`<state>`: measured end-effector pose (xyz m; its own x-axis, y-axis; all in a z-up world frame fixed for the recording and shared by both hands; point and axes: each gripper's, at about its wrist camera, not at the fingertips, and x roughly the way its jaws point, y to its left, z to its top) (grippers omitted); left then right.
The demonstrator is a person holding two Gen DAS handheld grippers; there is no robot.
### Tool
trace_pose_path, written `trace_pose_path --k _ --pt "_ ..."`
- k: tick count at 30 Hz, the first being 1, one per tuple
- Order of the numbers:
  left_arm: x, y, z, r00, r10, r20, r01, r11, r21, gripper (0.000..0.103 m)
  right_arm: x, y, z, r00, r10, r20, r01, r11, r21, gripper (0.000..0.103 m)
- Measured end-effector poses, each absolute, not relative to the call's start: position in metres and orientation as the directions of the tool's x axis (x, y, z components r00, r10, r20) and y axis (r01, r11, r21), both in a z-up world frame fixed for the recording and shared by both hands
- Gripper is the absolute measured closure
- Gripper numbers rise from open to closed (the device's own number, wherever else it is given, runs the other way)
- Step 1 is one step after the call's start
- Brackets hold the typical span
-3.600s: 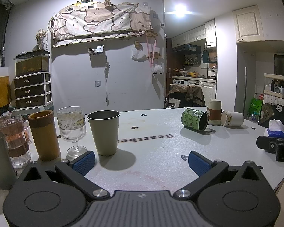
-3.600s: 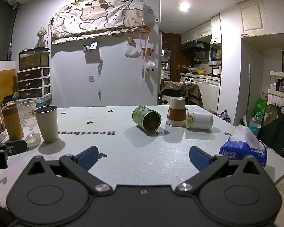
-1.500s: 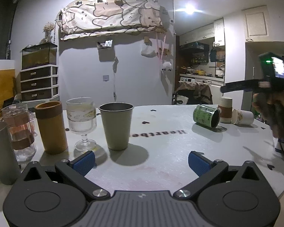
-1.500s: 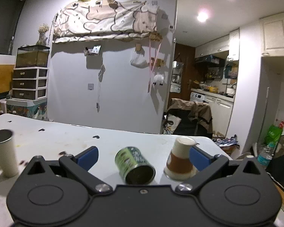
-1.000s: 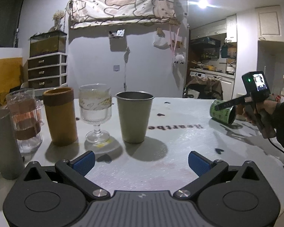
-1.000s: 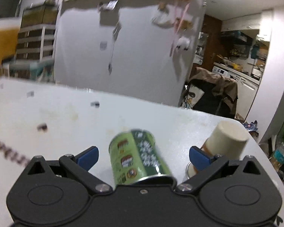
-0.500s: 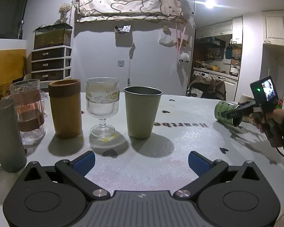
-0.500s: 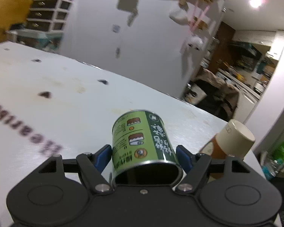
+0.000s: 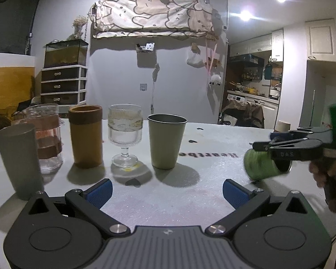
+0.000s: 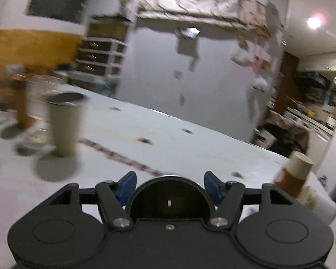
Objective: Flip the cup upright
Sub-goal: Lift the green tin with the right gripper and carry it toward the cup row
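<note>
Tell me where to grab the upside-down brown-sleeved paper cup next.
I'd clamp the paper cup across its brown sleeve, coming in level from the front: it stands mouth-down, round wall exposed, and a white cup lies close on its right.

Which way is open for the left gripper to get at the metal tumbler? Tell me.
Probably straight ahead: the left gripper is open, empty, and bare table lies between it and the metal tumbler. The stemmed glass stands close beside.
</note>
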<state>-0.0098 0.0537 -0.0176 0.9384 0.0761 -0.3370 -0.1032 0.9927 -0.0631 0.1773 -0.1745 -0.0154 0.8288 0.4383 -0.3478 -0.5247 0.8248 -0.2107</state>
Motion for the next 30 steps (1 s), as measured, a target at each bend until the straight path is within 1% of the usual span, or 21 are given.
trace_pose_path --k 1,2,3,4,5,6,7,8,9,12,14,16,18,19,20,22,23,25,28,30 --pt "-0.013 0.054 -0.017 0.939 0.082 -0.335 -0.109 0.992 -0.062 0.0 0.164 -0.169 -0.013 0.824 0.466 -0.322 -0.543 0.813 -0.211 0.056" --pt "-0.016 0.055 -0.016 0.94 0.087 -0.331 -0.113 0.992 -0.062 0.0 0.156 -0.164 -0.012 0.811 0.484 -0.328 -0.561 0.804 -0.199 0.089" --pt "-0.019 0.055 -0.016 0.94 0.09 -0.328 -0.116 0.991 -0.062 0.0 0.151 -0.16 -0.011 0.792 0.501 -0.349 -0.579 0.797 -0.17 0.097" --pt "-0.022 0.056 -0.015 0.942 0.093 -0.324 -0.119 0.991 -0.064 0.0 0.145 -0.156 -0.015 0.763 0.528 -0.372 -0.61 0.779 -0.145 0.095" --pt "-0.025 0.056 -0.014 0.943 0.094 -0.32 -0.121 0.991 -0.064 0.0 0.138 -0.154 -0.019 0.751 0.549 -0.365 -0.63 0.763 -0.148 0.088" --pt "-0.028 0.057 -0.013 0.944 0.095 -0.315 -0.12 0.991 -0.062 0.0 0.129 -0.15 -0.023 0.756 0.552 -0.352 -0.632 0.756 -0.173 0.074" --pt "-0.03 0.058 -0.013 0.945 0.096 -0.313 -0.121 0.991 -0.059 0.0 0.12 -0.145 -0.028 0.762 0.541 -0.355 -0.629 0.75 -0.207 0.068" --pt "-0.031 0.059 -0.013 0.945 0.099 -0.312 -0.123 0.991 -0.059 0.0 0.113 -0.142 -0.031 0.772 0.528 -0.354 -0.62 0.748 -0.238 0.058" --pt "-0.031 0.06 -0.013 0.944 0.101 -0.314 -0.126 0.99 -0.06 0.0 0.107 -0.141 -0.034 0.776 0.523 -0.352 -0.617 0.744 -0.257 0.053" --pt "-0.028 0.062 -0.013 0.943 0.105 -0.316 -0.132 0.989 -0.065 0.0 0.101 -0.145 -0.035 0.76 0.548 -0.35 -0.639 0.728 -0.249 0.048" --pt "-0.028 0.061 -0.013 0.943 0.098 -0.317 -0.126 0.99 -0.068 0.0 0.101 -0.145 -0.034 0.754 0.548 -0.362 -0.644 0.725 -0.243 0.047" --pt "-0.028 0.062 -0.013 0.943 0.094 -0.318 -0.123 0.99 -0.071 0.0 0.103 -0.146 -0.033 0.749 0.54 -0.383 -0.647 0.72 -0.25 0.042" --pt "-0.026 0.062 -0.014 0.943 0.094 -0.321 -0.124 0.99 -0.073 0.0 0.102 -0.148 -0.034 0.739 0.536 -0.41 -0.657 0.708 -0.258 0.029" --pt "-0.027 0.062 -0.015 0.942 0.094 -0.322 -0.123 0.99 -0.073 0.0 0.103 -0.147 -0.036 0.736 0.53 -0.421 -0.66 0.702 -0.268 0.026" --pt "-0.026 0.061 -0.015 0.942 0.09 -0.324 -0.121 0.99 -0.076 0.0 0.102 -0.147 -0.038 0.741 0.516 -0.429 -0.653 0.703 -0.283 0.024" --pt "-0.024 0.06 -0.015 0.941 0.081 -0.328 -0.112 0.991 -0.078 0.0 0.103 -0.144 -0.041 0.756 0.482 -0.442 -0.633 0.712 -0.305 0.023" --pt "-0.024 0.059 -0.015 0.941 0.076 -0.329 -0.107 0.991 -0.078 0.0 0.103 -0.142 -0.044 0.761 0.468 -0.449 -0.626 0.712 -0.318 0.024" --pt "-0.023 0.058 -0.015 0.941 0.073 -0.33 -0.103 0.992 -0.074 0.0 0.106 -0.14 -0.049 0.755 0.461 -0.467 -0.633 0.699 -0.333 0.029" --pt "-0.021 0.059 -0.014 0.941 0.075 -0.329 -0.104 0.992 -0.072 0.0 0.102 -0.137 -0.051 0.748 0.482 -0.457 -0.648 0.679 -0.345 0.029" --pt "-0.019 0.058 -0.014 0.943 0.073 -0.325 -0.102 0.992 -0.072 0.0 0.095 -0.136 -0.05 0.7 0.548 -0.458 -0.705 0.634 -0.318 0.029"
